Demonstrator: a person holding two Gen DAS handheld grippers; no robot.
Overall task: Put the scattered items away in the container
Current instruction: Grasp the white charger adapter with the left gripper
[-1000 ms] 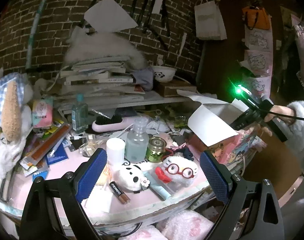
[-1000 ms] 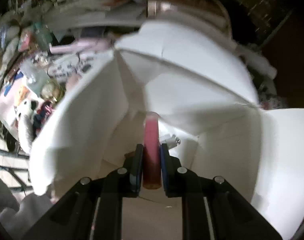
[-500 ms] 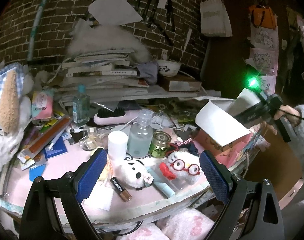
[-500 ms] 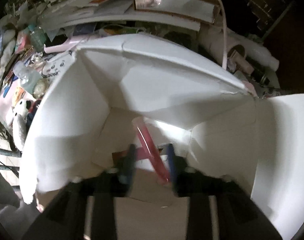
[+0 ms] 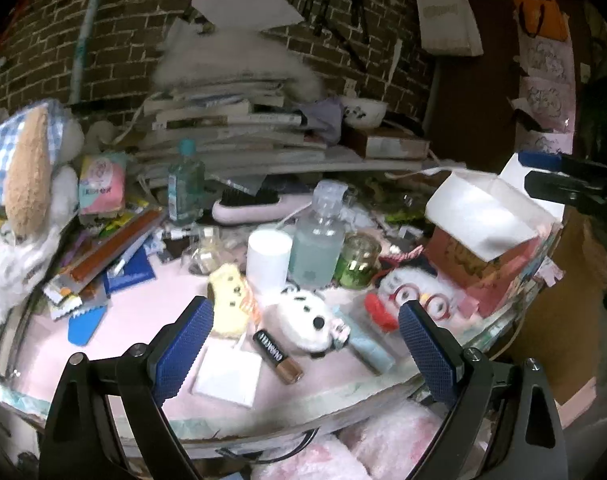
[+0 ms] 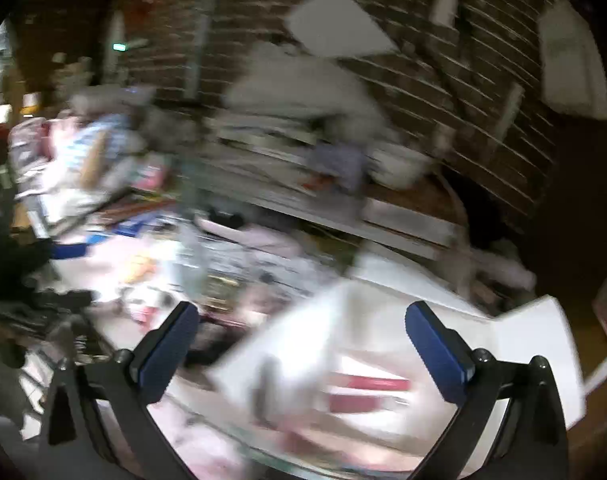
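Blue-padded and spread wide with nothing between its jaws, your left hand-held gripper (image 5: 305, 354) hangs over the near edge of the desk (image 5: 135, 320) above the battery (image 5: 277, 356) and the white plush (image 5: 305, 320), while your right hand-held gripper (image 6: 301, 350), its jaws opening and empty, sits just above the white box (image 6: 383, 320) at the desk's right edge, where a red tube (image 6: 367, 384) lies inside. Clutter is the hazard: the battery lies just beside the plush and a white card (image 5: 227, 376), so a hasty close could nip the wrong item or roll the battery off the near edge.
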